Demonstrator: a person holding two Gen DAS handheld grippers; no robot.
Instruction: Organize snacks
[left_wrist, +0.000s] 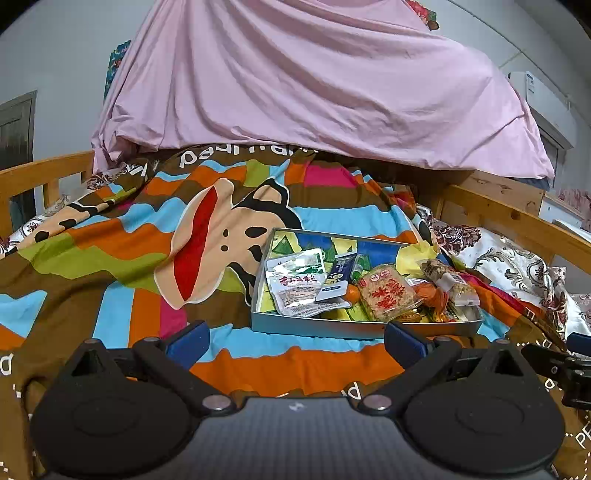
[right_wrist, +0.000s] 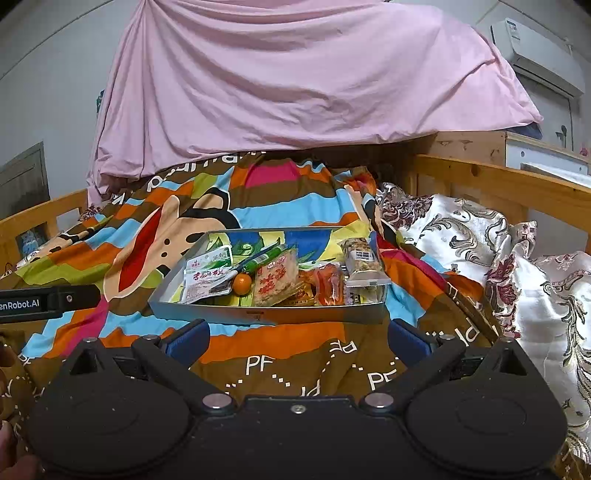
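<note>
A shallow metal tray (left_wrist: 317, 328) (right_wrist: 266, 314) lies on the colourful striped blanket. Inside it lie a white packet with red writing (left_wrist: 295, 282) (right_wrist: 207, 275), a blue-and-white pouch (left_wrist: 338, 277), a small orange (left_wrist: 351, 294) (right_wrist: 242, 283), a rice cracker pack with red characters (left_wrist: 388, 295) (right_wrist: 275, 282), orange wrapped snacks (left_wrist: 432, 295) (right_wrist: 328, 284) and a nut bar (left_wrist: 448, 280) (right_wrist: 364, 264). My left gripper (left_wrist: 297, 343) is open just in front of the tray, nothing between its blue pads. My right gripper (right_wrist: 299, 341) is open too, just short of the tray's near wall.
The blanket (left_wrist: 110, 258) covers a bed with wooden rails (left_wrist: 517, 218) (right_wrist: 498, 181). A pink sheet (left_wrist: 314, 81) drapes over a mound behind. Patterned white pillows (right_wrist: 517, 266) lie at the right. The left gripper's body (right_wrist: 48, 299) shows in the right wrist view.
</note>
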